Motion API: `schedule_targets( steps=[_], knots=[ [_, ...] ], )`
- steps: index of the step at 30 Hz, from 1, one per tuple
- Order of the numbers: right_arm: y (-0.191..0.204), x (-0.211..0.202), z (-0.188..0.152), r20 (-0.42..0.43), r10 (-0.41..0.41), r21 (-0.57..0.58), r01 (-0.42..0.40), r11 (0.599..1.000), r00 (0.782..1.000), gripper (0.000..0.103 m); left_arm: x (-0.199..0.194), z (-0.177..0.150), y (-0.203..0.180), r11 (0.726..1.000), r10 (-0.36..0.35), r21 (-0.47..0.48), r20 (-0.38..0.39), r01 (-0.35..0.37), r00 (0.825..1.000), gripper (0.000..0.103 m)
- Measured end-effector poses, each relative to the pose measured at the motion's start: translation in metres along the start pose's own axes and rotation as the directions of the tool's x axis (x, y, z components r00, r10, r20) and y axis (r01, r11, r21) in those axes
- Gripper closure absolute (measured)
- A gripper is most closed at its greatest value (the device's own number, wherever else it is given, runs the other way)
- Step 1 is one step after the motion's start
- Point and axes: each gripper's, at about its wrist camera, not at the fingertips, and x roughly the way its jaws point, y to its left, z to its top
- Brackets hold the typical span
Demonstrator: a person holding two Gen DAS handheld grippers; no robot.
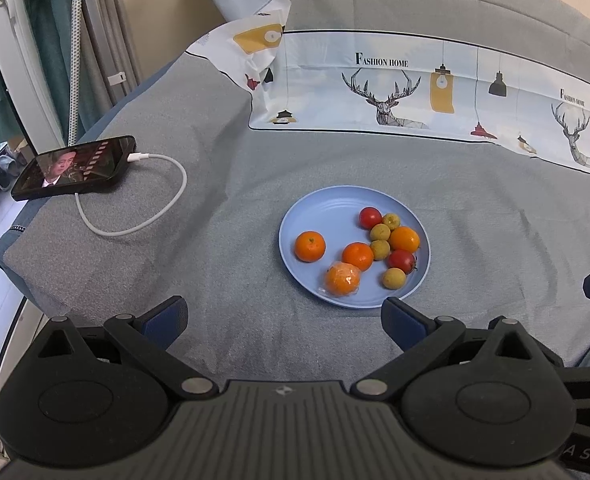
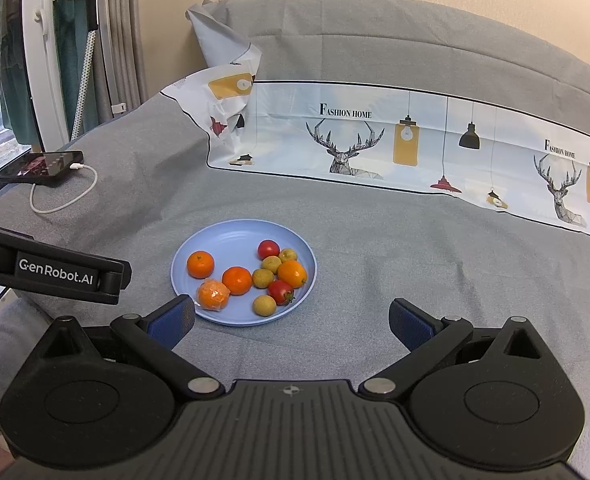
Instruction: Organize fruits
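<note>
A light blue plate (image 1: 319, 216) (image 2: 215, 240) lies on the grey bedcover and holds several fruits: whole oranges (image 1: 310, 246) (image 2: 200, 264), a peeled orange in clear wrap (image 1: 343, 279) (image 2: 214, 294), red cherry tomatoes (image 1: 370, 217) (image 2: 268, 249) and small yellow-green round fruits (image 1: 393, 278) (image 2: 264, 305). My left gripper (image 1: 283, 320) is open just short of the plate's near rim, nothing between its fingers. My right gripper (image 2: 291, 322) is open too, empty, near the plate's front right edge. The left gripper's black body shows at the left of the right wrist view.
A phone (image 1: 75, 168) (image 2: 41, 169) with a white charging cable (image 1: 143, 208) lies at the bed's left edge. A folded printed cloth with deer and lamps (image 1: 395, 88) (image 2: 375, 140) lies behind the plate. Curtains and a window frame stand at the far left.
</note>
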Motion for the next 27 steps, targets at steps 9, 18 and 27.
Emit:
schedule_targets(
  steps=[9,18,27],
  knots=[
    [-0.0007,0.0005,-0.0001,-0.001,0.0,0.0,0.0,1.0,1.0,0.001,0.0022,-0.0003,0.0003,1.0,0.002,0.0,-0.004,-0.002,1.0,0.0],
    [-0.0008,0.0003,0.0002,-0.001,0.0,0.0,0.0,1.0,1.0,0.001,0.0023,-0.0001,0.0005,1.0,0.004,0.003,-0.002,-0.004,1.0,0.0],
    [-0.0043,0.0025,-0.0007,0.009,-0.018,-0.009,0.018,1.0,1.0,0.001,0.0073,0.0048,0.0016,1.0,0.008,-0.004,-0.011,-0.008,1.0,0.0]
  ],
)
